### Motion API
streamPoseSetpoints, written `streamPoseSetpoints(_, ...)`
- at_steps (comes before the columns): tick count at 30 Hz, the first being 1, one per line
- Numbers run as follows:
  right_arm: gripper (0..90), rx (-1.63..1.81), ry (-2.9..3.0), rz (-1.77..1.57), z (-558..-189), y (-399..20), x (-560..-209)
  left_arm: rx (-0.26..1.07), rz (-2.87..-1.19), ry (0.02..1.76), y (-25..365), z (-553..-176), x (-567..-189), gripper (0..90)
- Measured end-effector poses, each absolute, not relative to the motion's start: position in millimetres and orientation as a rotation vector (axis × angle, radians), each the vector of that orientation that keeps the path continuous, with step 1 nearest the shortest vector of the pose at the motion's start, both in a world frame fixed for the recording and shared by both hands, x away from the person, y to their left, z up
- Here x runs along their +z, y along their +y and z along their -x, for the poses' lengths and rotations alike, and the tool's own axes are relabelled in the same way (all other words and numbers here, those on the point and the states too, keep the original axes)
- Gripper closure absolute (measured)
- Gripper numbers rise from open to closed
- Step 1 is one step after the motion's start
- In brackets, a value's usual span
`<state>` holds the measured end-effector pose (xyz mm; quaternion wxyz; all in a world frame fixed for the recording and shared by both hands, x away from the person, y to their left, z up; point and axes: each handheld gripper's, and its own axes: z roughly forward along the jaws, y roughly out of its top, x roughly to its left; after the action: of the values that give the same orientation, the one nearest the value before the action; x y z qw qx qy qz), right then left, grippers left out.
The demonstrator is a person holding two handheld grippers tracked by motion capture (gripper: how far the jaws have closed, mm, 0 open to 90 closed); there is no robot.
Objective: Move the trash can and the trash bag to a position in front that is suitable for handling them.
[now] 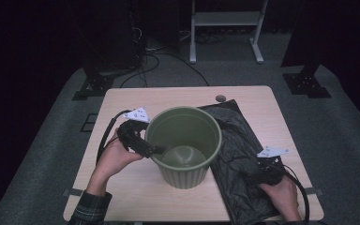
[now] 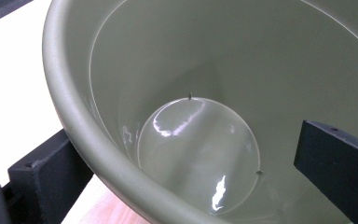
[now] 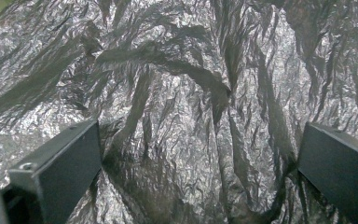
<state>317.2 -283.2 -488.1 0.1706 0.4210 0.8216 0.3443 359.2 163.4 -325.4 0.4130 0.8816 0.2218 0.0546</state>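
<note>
The green bin [image 1: 183, 145] stands upright in the middle of the tabletop [image 1: 136, 197], empty, its glossy floor bare in the left gripper view. The black bag [image 1: 236, 154] lies flat and crumpled just to the right of it, its left edge running under or against the bin's side and its near end reaching the near edge of the tabletop.

Judging by this, you look to be lining the bin, and you are at the very start: nothing of the bag is lifted, opened or inside the bin. Left to do, as far as can be told: raise the bag, find its mouth, spread it, drop it in and fold the edge over the rim.

Your left tongs [image 1: 158, 150] straddle the bin's left rim, spread wide. In the left gripper view one jaw sits outside the wall and the other inside, with the rim [image 2: 98, 154] passing between them; the outer jaw is close against the wall, the inner one stands clear of it, so they are not pinching yet.

Your right tongs [image 3: 196, 182] hang low over the near right part of the bag, spread apart, with wrinkled plastic between the jaws. Whether the tips touch the film I cannot tell; nothing is gripped.
</note>
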Motion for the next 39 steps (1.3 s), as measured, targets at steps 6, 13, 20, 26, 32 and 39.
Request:
streamPoseSetpoints(6,0.0,0.976,2.329,-1.201,-317,-283,-488,0.155,-2.200,0.576,169,-363,-320,0.0)
streamPoseSetpoints(13,0.0,0.976,2.330,-1.201,-317,-283,-488,0.210,-2.165,0.590,175,-363,-302,0.0)
streamPoseSetpoints(20,0.0,0.976,2.329,-1.201,-317,-283,-488,0.274,-2.130,0.587,191,-349,-282,0.0)
streamPoseSetpoints(26,0.0,0.976,2.329,-1.201,-317,-284,-488,0.303,-2.121,0.614,203,-331,-280,0.0)
streamPoseSetpoints(32,0.0,0.976,2.330,-1.201,-317,-284,-488,0.329,-2.092,0.633,219,-310,-283,0.0)
streamPoseSetpoints(39,0.0,0.976,2.330,-1.201,-317,-284,-488,0.355,-2.080,0.664,233,-292,-302,0.0)
